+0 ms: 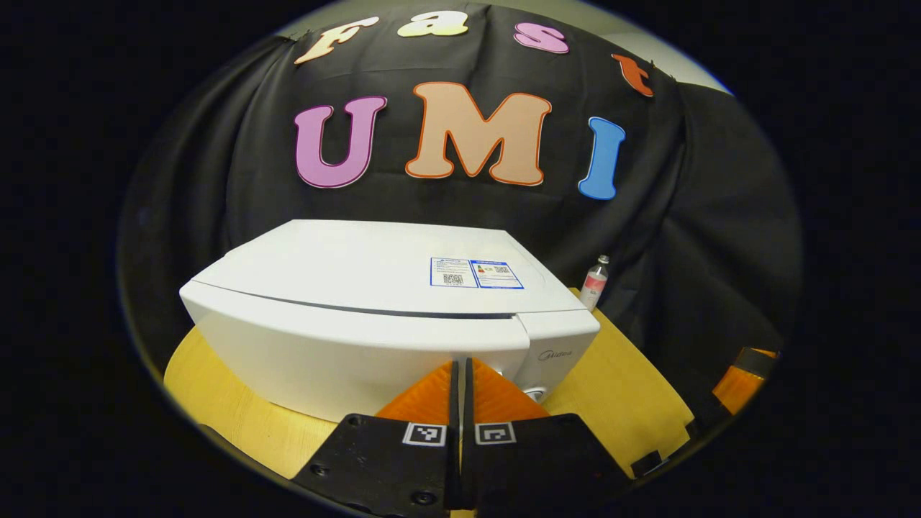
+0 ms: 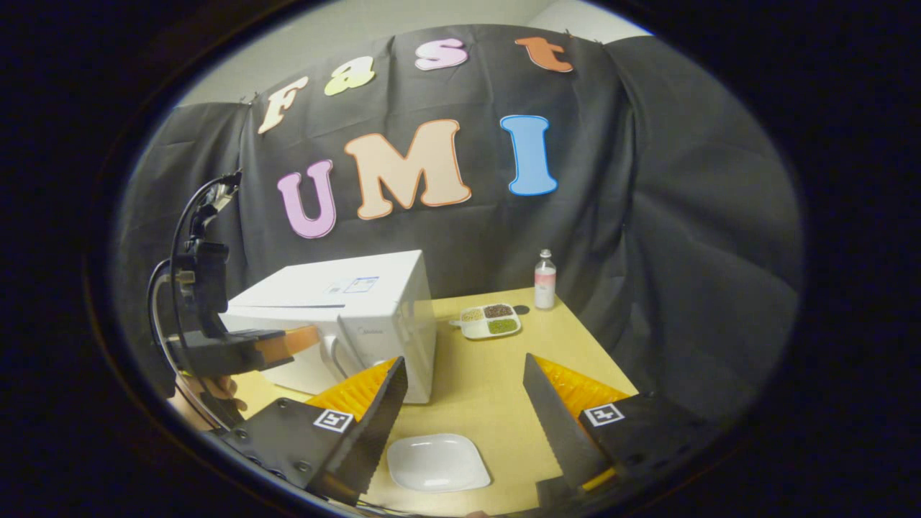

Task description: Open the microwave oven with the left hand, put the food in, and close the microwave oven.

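Black cloth wall (image 2: 647,216), pale wooden table (image 2: 489,374), dim light

Glossy smooth white microwave (image 1: 374,288) on matt wood-look table (image 2: 496,374).

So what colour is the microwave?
White, the microwave, clearest in the left gripper view.

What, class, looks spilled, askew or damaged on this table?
Nothing stands out: the microwave sits shut and square, the bottle upright, the food tray and plate flat, with no spills.
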{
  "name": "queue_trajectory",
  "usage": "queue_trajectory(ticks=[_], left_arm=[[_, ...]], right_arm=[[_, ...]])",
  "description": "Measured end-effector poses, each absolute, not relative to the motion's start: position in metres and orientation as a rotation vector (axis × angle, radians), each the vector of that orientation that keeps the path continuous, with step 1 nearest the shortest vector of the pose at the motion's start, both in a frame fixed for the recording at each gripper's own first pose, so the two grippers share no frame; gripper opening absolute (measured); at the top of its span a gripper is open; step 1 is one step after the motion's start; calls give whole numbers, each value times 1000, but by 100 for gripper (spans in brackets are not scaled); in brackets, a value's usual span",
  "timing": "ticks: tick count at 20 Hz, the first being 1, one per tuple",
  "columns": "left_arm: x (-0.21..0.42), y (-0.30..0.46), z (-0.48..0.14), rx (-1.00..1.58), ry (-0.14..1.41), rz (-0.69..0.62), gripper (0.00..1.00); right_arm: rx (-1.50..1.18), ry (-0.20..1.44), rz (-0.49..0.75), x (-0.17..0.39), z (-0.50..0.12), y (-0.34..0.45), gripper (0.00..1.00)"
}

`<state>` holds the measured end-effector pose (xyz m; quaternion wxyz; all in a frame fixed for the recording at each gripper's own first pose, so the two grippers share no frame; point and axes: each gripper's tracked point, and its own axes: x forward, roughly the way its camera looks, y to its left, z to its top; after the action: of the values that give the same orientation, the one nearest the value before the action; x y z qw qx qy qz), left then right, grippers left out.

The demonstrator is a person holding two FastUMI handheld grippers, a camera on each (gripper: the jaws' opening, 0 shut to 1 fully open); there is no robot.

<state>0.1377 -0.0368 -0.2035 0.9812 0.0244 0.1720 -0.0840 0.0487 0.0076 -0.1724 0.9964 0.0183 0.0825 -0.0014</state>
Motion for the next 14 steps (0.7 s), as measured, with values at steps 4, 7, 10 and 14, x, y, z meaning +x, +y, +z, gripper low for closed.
queue_trajectory(ticks=[4, 7, 10, 14], left_arm=[[138, -36, -203, 36, 343, -172, 1], [147, -32, -204, 43, 349, -153, 1], [146, -40, -208, 11, 361, -163, 1], [146, -41, -207, 36, 363, -156, 1]], right_arm=[[39, 168, 8, 50, -173, 8, 92], [39, 164, 17, 50, -172, 9, 92], [40, 157, 19, 49, -170, 6, 92], [56, 159, 18, 45, -170, 3, 92]])
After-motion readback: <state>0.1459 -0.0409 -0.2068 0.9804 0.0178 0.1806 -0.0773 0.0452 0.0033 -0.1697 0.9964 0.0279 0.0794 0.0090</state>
